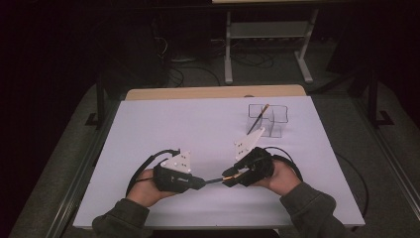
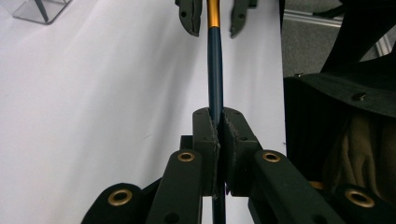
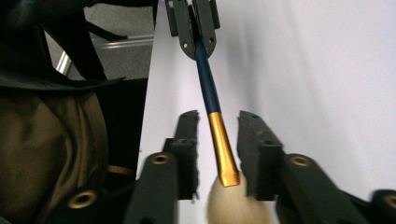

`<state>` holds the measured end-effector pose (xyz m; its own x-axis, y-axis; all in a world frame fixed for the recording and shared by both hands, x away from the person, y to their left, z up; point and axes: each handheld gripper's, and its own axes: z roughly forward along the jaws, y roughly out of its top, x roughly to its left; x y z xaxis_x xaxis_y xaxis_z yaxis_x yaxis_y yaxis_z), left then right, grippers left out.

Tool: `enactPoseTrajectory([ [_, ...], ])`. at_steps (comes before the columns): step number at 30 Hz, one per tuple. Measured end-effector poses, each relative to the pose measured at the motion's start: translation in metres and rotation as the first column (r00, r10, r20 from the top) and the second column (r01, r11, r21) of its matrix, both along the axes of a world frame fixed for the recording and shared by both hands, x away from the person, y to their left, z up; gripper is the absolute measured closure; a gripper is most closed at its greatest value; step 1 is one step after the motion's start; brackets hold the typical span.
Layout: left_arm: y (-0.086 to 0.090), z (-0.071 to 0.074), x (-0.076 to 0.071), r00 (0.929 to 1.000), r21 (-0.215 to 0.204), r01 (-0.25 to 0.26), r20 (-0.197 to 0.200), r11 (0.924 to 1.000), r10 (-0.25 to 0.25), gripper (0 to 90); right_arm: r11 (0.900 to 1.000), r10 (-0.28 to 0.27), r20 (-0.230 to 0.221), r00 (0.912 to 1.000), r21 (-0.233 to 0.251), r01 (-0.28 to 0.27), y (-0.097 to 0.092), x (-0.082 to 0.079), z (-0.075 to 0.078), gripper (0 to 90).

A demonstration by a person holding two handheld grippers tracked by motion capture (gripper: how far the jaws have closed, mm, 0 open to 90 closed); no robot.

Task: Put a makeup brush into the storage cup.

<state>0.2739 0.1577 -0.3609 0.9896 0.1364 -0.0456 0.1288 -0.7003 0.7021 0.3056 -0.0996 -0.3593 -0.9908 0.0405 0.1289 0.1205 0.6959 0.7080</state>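
White tabletop [image 1: 163,129] under dim light, dark floor all round it; I take the clear organiser [image 1: 267,119] at the far right of the table as my landmark. Nearest me, well short of the organiser, I hold a makeup brush [image 1: 214,180] level between both tools. My left gripper [image 2: 217,122] is pressed tight on the dark blue handle [image 2: 215,70], pinching it. My right gripper [image 3: 218,140] stands spread around the gold ferrule [image 3: 223,149], its jaws on either side with gaps showing, so it grips nothing; the pale bristle head [image 3: 233,205] sits low between them. I judge this a handover midway: the brush is off the table and carried by the left tool alone, and what remains is for the right to close on it and bring it to the organiser. Farther off, inside that organiser, one brush [image 1: 257,119] already leans upright-tilted. Count: two brushes, one organiser with several compartments, two grippers.
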Motion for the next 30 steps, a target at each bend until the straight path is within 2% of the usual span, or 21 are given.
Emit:
enactPoseTrajectory([
  [3, -0.001, -0.001, -0.001, 1.0000, -0.002, 0.007, 0.001, 1.0000, -0.007, 84.8, 0.9998, 0.013, -0.010, 0.9999, 0.012, -0.013, -0.002, 0.001, 0.001, 77.3],
  [8, -0.003, -0.003, 0.000, 0.9994, 0.005, 0.032, -0.012, 0.9995, -0.032, 84.1, 0.9982, 0.060, -0.052, 0.9968, 0.004, -0.060, -0.002, 0.002, 0.004, 82.1],
  [12, -0.007, -0.004, 0.000, 0.9989, 0.011, 0.041, -0.022, 0.9991, -0.040, 83.0, 0.9946, 0.094, -0.042, 0.9947, -0.040, -0.096, 0.001, 0.002, 0.012, 82.6],
  [14, -0.008, -0.004, 0.000, 0.9992, 0.018, 0.031, -0.024, 0.9993, -0.031, 76.6, 0.9926, 0.100, -0.033, 0.9945, -0.067, -0.102, 0.003, 0.001, 0.017, 82.7],
  [16, -0.012, -0.003, -0.001, 0.9992, 0.020, 0.030, -0.027, 0.9993, -0.029, 75.7, 0.9895, 0.109, -0.022, 0.9938, -0.092, -0.111, 0.005, 0.002, 0.022, 82.7],
  [20, -0.016, -0.001, 0.000, 0.9991, 0.046, 0.040, -0.019, 0.9982, -0.039, 72.4, 0.9771, 0.121, 0.014, 0.9926, -0.178, -0.116, 0.011, 0.001, 0.032, 82.8],
  [22, -0.018, -0.001, -0.001, 0.9988, 0.049, 0.040, -0.031, 0.9980, -0.038, 73.2, 0.9710, 0.137, 0.023, 0.9903, -0.201, -0.129, 0.015, -0.001, 0.036, 82.8],
  [23, -0.018, -0.001, -0.001, 0.9987, 0.051, 0.046, -0.022, 0.9976, -0.045, 75.2, 0.9686, 0.143, 0.033, 0.9891, -0.210, -0.133, 0.018, -0.001, 0.039, 82.8],
  [26, -0.018, -0.001, -0.001, 0.9989, 0.056, 0.045, -0.012, 0.9974, -0.044, 82.9, 0.9648, 0.159, 0.048, 0.9861, -0.220, -0.145, 0.022, -0.003, 0.044, 82.7],
  [28, -0.016, -0.001, -0.001, 0.9992, 0.049, 0.039, -0.009, 0.9981, -0.039, 83.7, 0.9681, 0.152, 0.048, 0.9873, -0.209, -0.138, 0.022, -0.004, 0.045, 82.5],
  [30, -0.014, -0.001, -0.001, 0.9994, 0.030, 0.034, -0.012, 0.9990, -0.034, 84.1, 0.9771, 0.140, 0.055, 0.9887, -0.169, -0.129, 0.020, -0.003, 0.044, 80.8],
])
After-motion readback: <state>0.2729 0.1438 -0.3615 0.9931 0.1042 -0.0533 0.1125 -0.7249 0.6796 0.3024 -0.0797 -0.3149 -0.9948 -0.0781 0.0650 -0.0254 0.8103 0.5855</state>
